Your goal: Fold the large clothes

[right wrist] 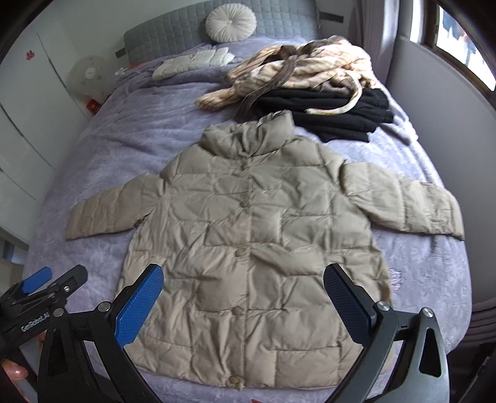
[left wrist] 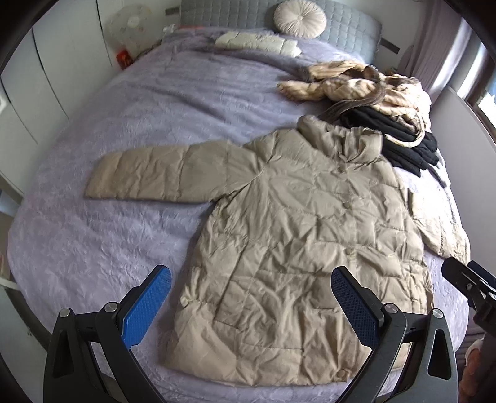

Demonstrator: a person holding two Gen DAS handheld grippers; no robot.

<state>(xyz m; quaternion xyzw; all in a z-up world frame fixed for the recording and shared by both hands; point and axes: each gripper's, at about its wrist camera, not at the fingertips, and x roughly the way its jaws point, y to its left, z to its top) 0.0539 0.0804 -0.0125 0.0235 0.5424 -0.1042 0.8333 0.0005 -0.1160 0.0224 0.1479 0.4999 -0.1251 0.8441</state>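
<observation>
A beige quilted puffer jacket (left wrist: 288,235) lies flat, front up and buttoned, on the lilac bedspread (left wrist: 124,130), collar toward the headboard, both sleeves spread out sideways. It also shows in the right wrist view (right wrist: 248,235). My left gripper (left wrist: 251,279) is open and empty, hovering over the jacket's lower left hem. My right gripper (right wrist: 243,276) is open and empty above the jacket's lower front. The left gripper shows at the lower left of the right wrist view (right wrist: 46,285).
A pile of striped cream and black clothes (right wrist: 310,90) lies beyond the collar. A folded white garment (right wrist: 192,63) and a round cushion (right wrist: 231,23) sit near the grey headboard (right wrist: 173,40). A fan (right wrist: 86,77) stands left of the bed. A wall and a window are on the right.
</observation>
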